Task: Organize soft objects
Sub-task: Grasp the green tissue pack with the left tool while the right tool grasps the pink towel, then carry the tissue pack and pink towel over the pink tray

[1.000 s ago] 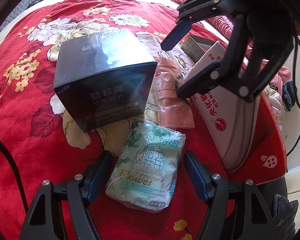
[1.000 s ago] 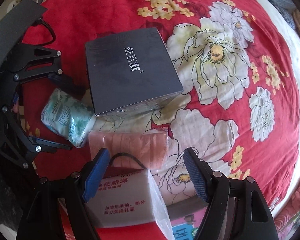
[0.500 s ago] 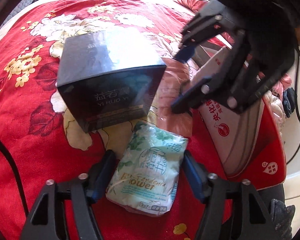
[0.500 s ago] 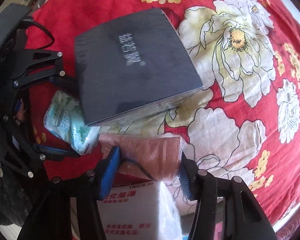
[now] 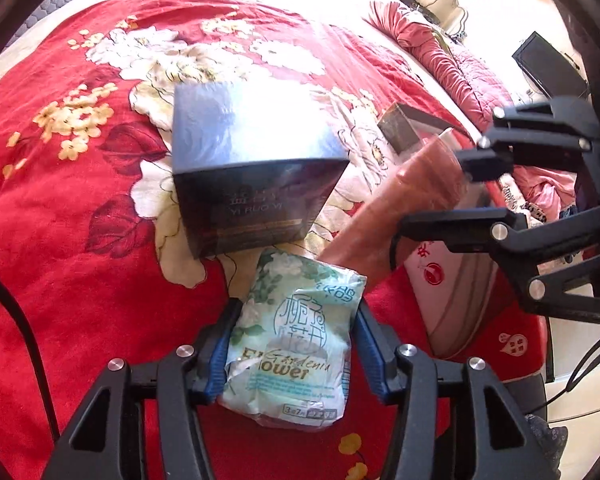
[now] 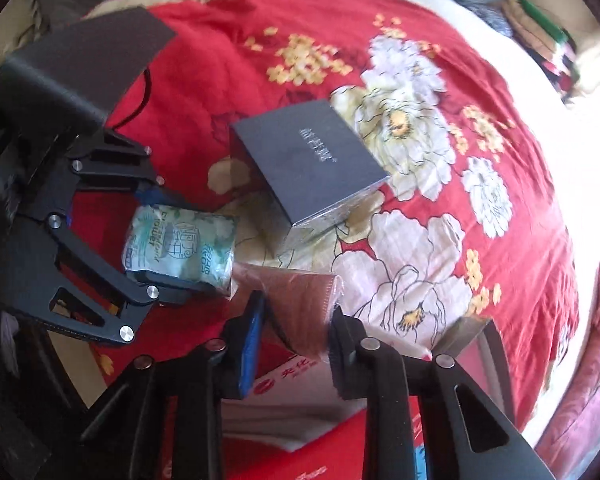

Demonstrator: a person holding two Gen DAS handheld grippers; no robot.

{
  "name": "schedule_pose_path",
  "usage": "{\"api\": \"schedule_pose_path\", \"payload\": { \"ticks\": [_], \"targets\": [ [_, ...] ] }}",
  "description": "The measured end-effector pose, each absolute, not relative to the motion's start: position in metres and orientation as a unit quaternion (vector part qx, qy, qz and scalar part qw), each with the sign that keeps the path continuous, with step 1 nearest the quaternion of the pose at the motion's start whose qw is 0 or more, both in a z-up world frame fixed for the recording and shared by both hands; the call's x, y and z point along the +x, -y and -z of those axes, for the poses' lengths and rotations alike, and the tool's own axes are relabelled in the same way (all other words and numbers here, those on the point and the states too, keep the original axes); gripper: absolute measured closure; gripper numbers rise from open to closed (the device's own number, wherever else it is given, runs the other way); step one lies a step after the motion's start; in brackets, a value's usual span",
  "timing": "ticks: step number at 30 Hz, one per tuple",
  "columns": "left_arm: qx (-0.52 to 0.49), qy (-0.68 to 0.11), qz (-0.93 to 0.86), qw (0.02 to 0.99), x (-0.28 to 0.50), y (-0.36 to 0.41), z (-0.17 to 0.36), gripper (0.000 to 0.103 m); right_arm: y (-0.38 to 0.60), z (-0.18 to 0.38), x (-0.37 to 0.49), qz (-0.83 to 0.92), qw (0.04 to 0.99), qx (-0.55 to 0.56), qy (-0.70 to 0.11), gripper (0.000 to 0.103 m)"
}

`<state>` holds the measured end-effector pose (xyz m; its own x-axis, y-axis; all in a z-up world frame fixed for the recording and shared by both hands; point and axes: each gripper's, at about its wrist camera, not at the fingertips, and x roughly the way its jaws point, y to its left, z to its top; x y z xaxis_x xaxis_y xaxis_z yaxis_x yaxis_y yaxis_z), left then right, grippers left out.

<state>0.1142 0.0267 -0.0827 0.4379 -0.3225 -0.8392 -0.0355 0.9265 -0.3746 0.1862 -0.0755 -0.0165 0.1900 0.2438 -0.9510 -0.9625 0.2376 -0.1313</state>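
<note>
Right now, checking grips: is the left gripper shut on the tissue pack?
Shut on it: the left gripper's blue pads press both sides of the tissue pack, jaws having just been closing.

Both packs (image 5: 296, 336) (image 6: 300, 304) now clamped, lifted.

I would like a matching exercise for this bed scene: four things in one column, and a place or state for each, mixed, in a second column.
Things:
1. green-white tissue pack
2. brown wrapped pack
3. dark box
4. red floral blanket

Places or states:
A. spread under everything
B. between the left gripper fingers
C. between the right gripper fingers
D. standing on the bed, not gripped

Pairs: 1-B, 2-C, 3-D, 4-A
</note>
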Motion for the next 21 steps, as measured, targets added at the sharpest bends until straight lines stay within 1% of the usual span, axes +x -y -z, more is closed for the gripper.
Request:
{"api": "schedule_pose_path", "payload": {
  "ticks": [4,12,17,21],
  "targets": [
    [-0.172,-0.505,0.086,0.841,0.106,-0.028,0.062,0.049,0.085,-0.005,0.168,-0.455,0.703,-0.347,-0.423,0.082],
    [-0.163,-0.471,0.084,0.863,0.092,-0.023,0.017,0.049,0.122,-0.029,0.147,-0.43,0.785,-0.208,-0.395,0.083],
    [-0.144,-0.453,0.092,0.875,0.097,-0.008,-0.012,0.049,0.16,-0.047,0.14,-0.39,0.828,-0.12,-0.384,0.084],
    [-0.128,-0.441,0.103,0.882,0.106,0.014,-0.033,0.049,0.197,-0.065,0.138,-0.352,0.858,-0.073,-0.367,0.085]
  ]
}}
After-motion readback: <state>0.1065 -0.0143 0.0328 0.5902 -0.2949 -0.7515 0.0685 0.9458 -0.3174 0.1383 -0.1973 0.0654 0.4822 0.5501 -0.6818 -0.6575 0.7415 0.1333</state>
